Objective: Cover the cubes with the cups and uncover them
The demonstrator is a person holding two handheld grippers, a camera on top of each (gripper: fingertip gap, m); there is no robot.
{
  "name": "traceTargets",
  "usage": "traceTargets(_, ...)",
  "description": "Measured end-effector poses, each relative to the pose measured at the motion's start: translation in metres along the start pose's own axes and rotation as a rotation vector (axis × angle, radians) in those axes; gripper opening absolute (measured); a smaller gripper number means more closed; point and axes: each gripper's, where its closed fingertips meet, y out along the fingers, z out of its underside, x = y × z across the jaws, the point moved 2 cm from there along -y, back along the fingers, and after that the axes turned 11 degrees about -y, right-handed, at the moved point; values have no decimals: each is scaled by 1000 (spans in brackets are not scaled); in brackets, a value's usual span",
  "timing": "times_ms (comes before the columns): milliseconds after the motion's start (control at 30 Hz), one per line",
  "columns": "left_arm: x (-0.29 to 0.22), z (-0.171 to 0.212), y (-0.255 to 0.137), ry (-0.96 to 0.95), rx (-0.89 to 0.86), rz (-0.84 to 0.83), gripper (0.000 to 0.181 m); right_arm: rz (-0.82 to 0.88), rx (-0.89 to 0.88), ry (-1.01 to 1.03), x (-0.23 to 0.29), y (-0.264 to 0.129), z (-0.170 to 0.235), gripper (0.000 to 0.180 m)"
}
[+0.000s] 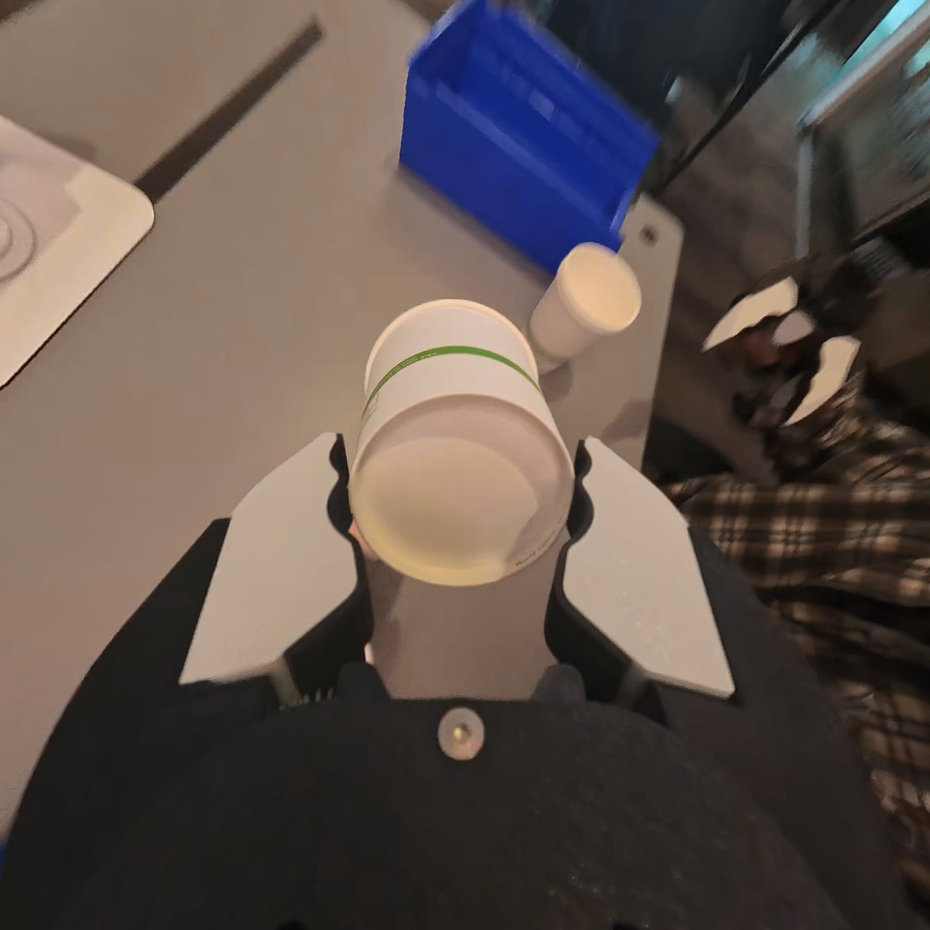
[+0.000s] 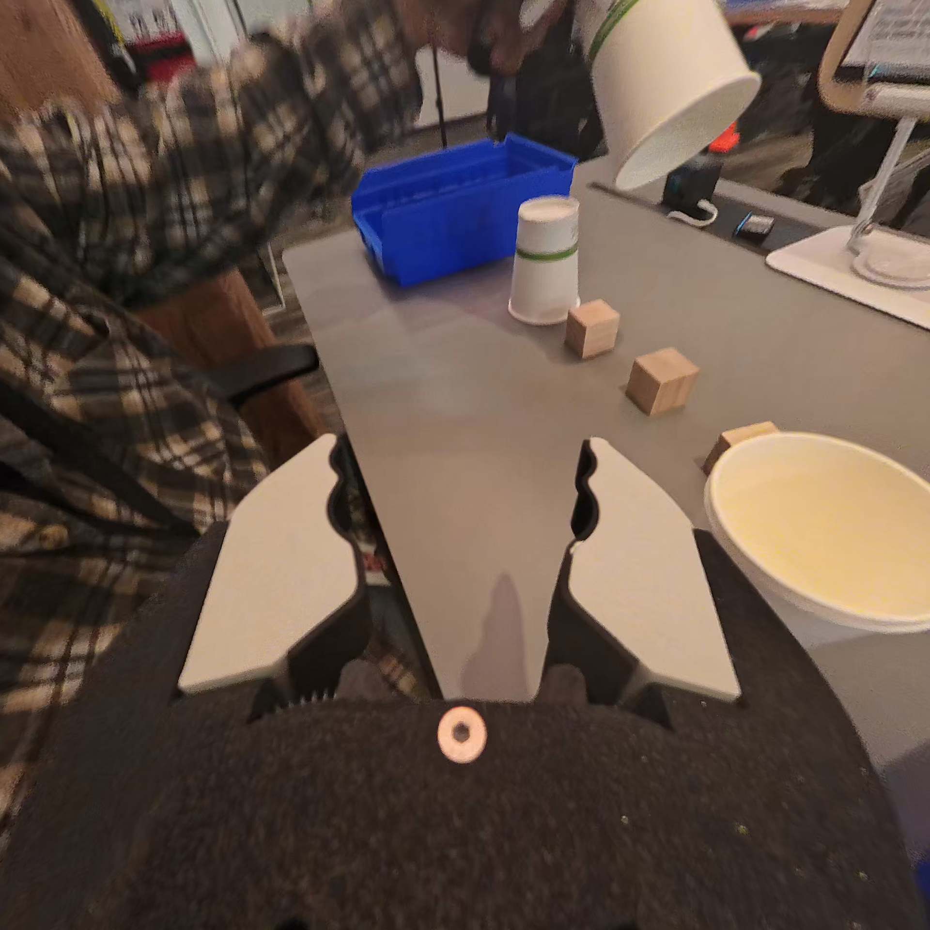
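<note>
Grey table (image 2: 453, 453) corner lies bare beneath the spread right claw (image 2: 460, 483).

Grey flat table top (image 2: 453, 453) fills both views. Blue open plastic bin (image 2: 453, 211) sits near table's far corner, blurred in left wrist view (image 1: 523, 151). White rounded-corner base plate (image 2: 825, 272) with clear stand post at table's right side. Black device with white cable (image 2: 692, 188) behind. Plaid brown-and-cream fabric (image 2: 126, 251) beside table edge.

Grey table (image 2: 453, 453) — blue bin (image 2: 453, 221), inverted cup (image 2: 543, 266), wooden cubes (image 2: 591, 328)
</note>
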Motion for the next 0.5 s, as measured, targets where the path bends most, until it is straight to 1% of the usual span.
traceTargets(100, -11, -2, -8, -69, -177, 143, 84, 19, -112, 63, -13, 15, -23, 84)
traceTargets(200, -25, 0, -12, -142, -375, 323, 84, 34, -195, 96, -29, 37, -46, 83)
traceTargets(300, -39, 11, -5, -208, -519, 479, 84, 31, -276, 107, -47, 59, -71, 81)
traceTargets(367, -50, 22, 5, -242, -576, 565, 84, 14, -292, 95, -57, 74, -83, 78)
traceTargets(500, -70, 42, 24, -309, -651, 719, 84, -33, -220, 26, -64, 102, -93, 70)
